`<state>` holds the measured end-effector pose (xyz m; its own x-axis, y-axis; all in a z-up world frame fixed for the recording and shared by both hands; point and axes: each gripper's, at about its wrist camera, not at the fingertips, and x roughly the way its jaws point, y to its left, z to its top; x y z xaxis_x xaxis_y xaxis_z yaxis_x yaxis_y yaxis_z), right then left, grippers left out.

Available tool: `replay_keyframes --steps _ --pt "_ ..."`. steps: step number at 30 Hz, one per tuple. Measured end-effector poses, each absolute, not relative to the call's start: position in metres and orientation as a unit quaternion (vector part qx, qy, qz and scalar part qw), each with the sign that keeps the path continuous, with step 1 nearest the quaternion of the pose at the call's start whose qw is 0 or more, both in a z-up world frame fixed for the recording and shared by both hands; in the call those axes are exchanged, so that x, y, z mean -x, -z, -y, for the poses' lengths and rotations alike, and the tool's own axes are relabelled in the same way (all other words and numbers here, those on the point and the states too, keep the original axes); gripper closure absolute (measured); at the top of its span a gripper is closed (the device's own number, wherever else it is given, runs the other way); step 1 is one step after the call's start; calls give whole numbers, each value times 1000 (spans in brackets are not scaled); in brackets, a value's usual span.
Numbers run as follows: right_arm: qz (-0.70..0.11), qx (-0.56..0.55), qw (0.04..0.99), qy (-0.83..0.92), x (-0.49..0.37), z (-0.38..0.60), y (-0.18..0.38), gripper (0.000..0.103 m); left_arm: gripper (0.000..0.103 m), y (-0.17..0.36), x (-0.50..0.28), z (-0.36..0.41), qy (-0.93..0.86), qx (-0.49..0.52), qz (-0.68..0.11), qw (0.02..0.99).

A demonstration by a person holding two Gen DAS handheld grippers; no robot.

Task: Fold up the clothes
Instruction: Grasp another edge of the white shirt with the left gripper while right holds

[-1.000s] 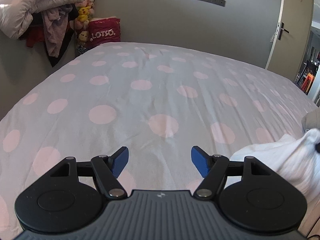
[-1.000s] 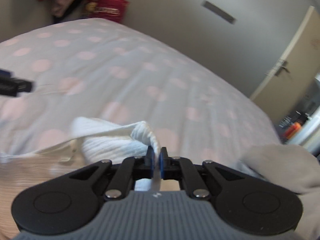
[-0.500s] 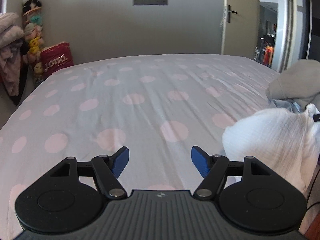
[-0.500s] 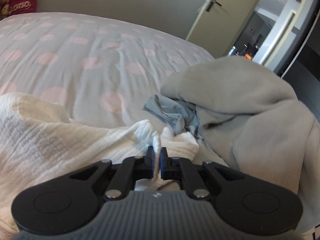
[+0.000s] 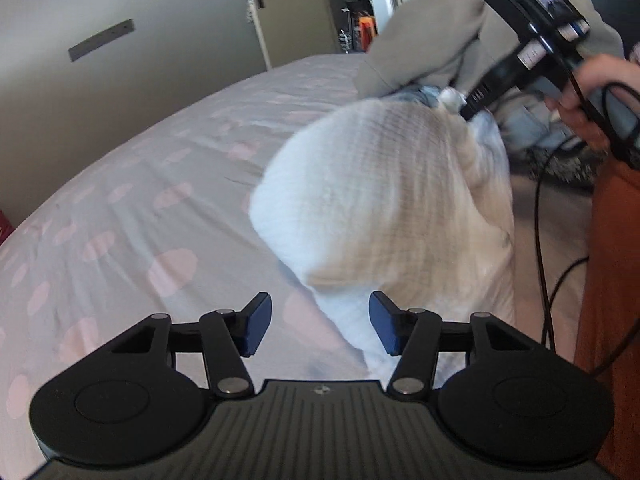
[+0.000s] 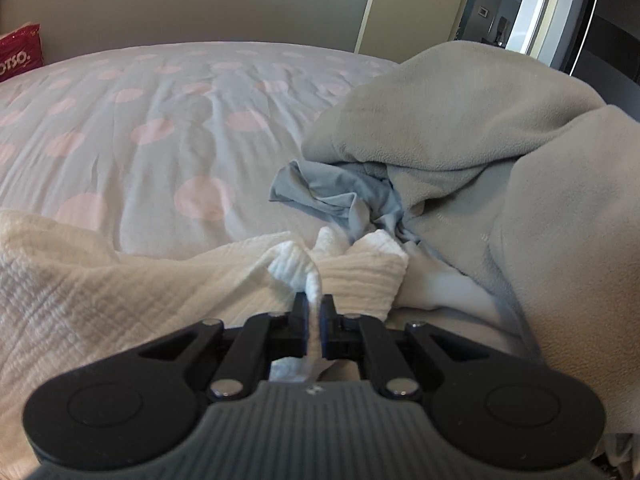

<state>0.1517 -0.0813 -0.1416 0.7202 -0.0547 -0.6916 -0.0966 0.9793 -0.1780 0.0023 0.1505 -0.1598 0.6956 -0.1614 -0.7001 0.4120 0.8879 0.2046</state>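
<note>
A white waffle-textured garment hangs bunched over the near right edge of the bed. My right gripper is shut on a corner of this white garment; it also shows in the left wrist view, held up at the cloth's top. My left gripper is open and empty, just in front of the garment's lower edge, above the bed.
The bed has a grey cover with pink dots. A grey fleece garment and a blue-grey one lie piled at the bed's right side. A door stands open behind. Cables hang at the right.
The left gripper has swung right, so the white garment now fills the view ahead of it. The right gripper has kept its hold and moved slightly toward the grey pile.
</note>
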Motion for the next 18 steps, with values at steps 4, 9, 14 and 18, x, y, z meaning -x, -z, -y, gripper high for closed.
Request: replay_keyframes --steps 4,9,14,18 --pt "-373 95 923 -13 -152 82 143 96 60 164 14 -135 223 -163 -372 886" --pt "-358 98 928 -16 -148 81 139 96 61 171 19 -115 231 -182 -386 874" --pt "-346 100 933 -16 -142 81 135 96 70 170 25 -104 196 -212 -347 892" --pt "-342 101 934 -16 -140 81 134 96 70 166 27 -99 174 -253 -311 900"
